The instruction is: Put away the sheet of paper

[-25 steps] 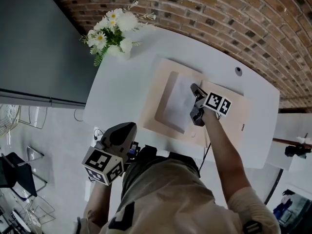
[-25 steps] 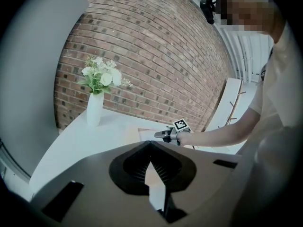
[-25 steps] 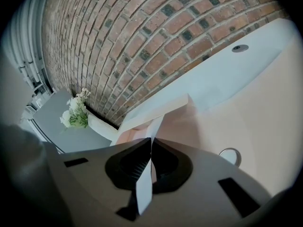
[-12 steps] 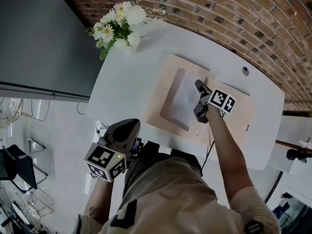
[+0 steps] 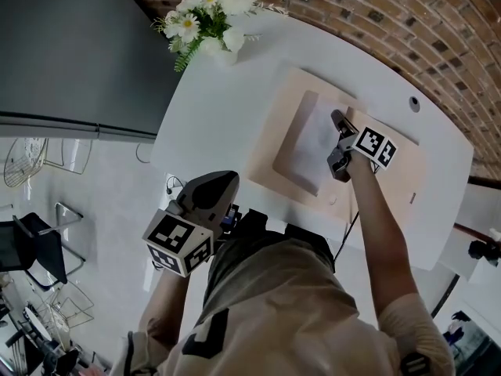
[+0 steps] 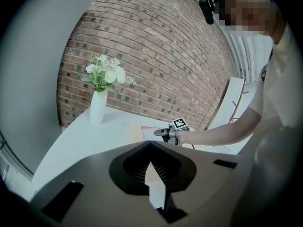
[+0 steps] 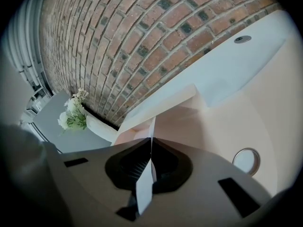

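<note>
Paper sheet, one, in right gripper

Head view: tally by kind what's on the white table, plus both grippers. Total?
sheet of paper: 1
beige tray: 1
vase of flowers: 1
round grommet: 1
grippers: 2 (right gripper over the tray, left gripper off the table)
Total: 6

The wall is rough brick, the table smooth, the sheet paper.
</note>
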The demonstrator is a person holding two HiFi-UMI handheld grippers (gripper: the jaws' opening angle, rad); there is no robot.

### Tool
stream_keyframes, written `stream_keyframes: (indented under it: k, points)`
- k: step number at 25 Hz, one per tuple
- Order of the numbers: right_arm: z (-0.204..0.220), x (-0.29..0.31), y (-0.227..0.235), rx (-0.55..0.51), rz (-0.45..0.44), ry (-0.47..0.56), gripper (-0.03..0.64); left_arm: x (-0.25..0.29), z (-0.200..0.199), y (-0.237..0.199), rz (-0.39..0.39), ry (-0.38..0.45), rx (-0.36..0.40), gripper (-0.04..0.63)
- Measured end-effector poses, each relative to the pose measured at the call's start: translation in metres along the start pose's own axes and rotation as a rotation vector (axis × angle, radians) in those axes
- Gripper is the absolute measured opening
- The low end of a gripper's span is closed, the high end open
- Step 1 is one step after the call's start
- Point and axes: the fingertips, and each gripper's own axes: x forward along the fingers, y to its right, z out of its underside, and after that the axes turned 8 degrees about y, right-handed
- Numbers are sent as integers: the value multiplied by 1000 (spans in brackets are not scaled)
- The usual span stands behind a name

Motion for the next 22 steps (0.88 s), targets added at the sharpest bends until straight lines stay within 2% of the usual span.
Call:
stream_keyframes:
  k: [22]
  points:
    - [-1,-2,-16,38,-36,-3,23,4,0,7,27,3,-1,14]
